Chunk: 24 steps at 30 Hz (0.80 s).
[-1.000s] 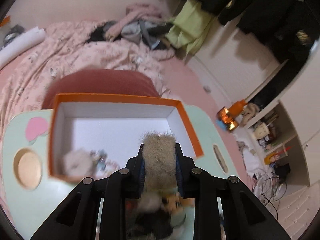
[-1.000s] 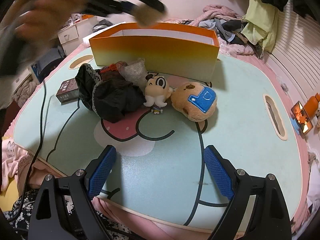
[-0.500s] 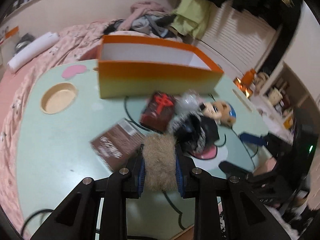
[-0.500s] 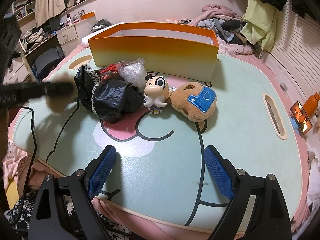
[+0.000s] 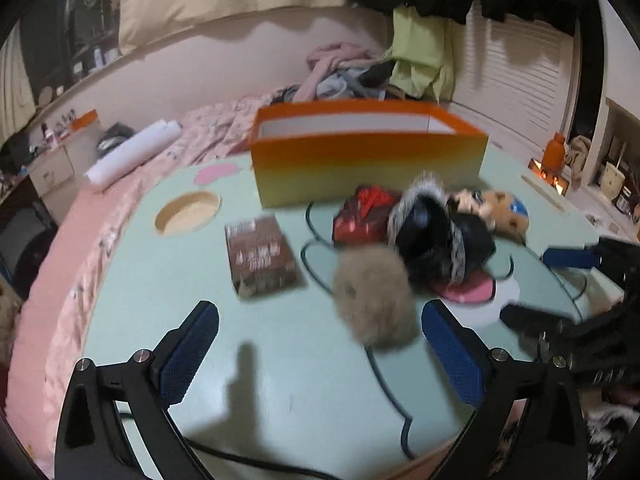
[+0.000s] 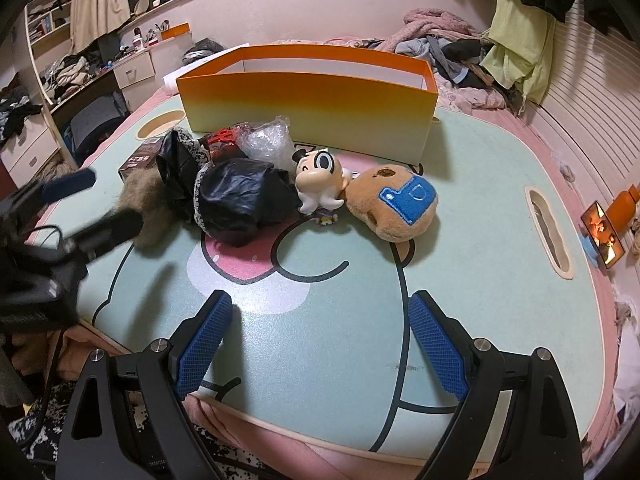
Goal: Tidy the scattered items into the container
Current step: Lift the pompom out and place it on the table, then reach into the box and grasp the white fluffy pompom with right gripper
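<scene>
The orange box stands at the far side of the mint table; it also shows in the right wrist view. My left gripper is open, and a beige fur ball lies on the table just ahead between its fingers, not gripped. Behind it lie a brown packet, a red packet, a black lace-trimmed cloth and plush toys. My right gripper is open and empty, short of the cloth, a white figure and a brown plush.
A round cup recess sits at the table's left. A slot is cut in the table's right side. A bed with clothes lies behind the box. My left gripper appears blurred in the right wrist view.
My left gripper carried the fur ball from above the box back down to the table's near side and opened, letting it go. My right gripper has not moved.
</scene>
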{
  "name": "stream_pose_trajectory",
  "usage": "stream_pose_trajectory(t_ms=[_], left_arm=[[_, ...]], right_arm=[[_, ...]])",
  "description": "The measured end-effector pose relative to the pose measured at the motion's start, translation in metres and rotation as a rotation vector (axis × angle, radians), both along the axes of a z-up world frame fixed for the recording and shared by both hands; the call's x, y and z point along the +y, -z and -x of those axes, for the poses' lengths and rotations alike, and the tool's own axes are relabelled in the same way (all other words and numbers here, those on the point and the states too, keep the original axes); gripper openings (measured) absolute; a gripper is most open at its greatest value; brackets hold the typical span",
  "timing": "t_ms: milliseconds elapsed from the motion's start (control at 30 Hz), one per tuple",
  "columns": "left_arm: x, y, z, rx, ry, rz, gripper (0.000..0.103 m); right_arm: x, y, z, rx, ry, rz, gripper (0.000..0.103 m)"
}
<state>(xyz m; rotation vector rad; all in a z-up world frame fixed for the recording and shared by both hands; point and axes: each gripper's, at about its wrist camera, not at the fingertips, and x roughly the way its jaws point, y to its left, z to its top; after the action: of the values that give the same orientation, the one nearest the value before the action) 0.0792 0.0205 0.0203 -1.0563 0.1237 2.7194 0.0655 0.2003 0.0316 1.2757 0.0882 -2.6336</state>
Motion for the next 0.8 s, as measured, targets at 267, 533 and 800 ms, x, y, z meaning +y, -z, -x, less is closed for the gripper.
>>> stream_pose_trajectory(t_ms=[267, 533, 800], left_arm=[[0.009, 0.013, 0.001, -0.048, -0.001, 0.012, 0.103], [0.007, 0.016, 0.0, -0.014, 0.012, -0.005, 0.103], [0.007, 0.018, 0.002, -0.008, 0.016, -0.007, 0.103]], right_arm=[[0.001, 0.001, 0.0, -0.002, 0.0, -0.003, 0.09], [0.0, 0.002, 0.0, -0.003, 0.001, -0.006, 0.09], [-0.002, 0.006, 0.0, -0.009, -0.02, -0.007, 0.102]])
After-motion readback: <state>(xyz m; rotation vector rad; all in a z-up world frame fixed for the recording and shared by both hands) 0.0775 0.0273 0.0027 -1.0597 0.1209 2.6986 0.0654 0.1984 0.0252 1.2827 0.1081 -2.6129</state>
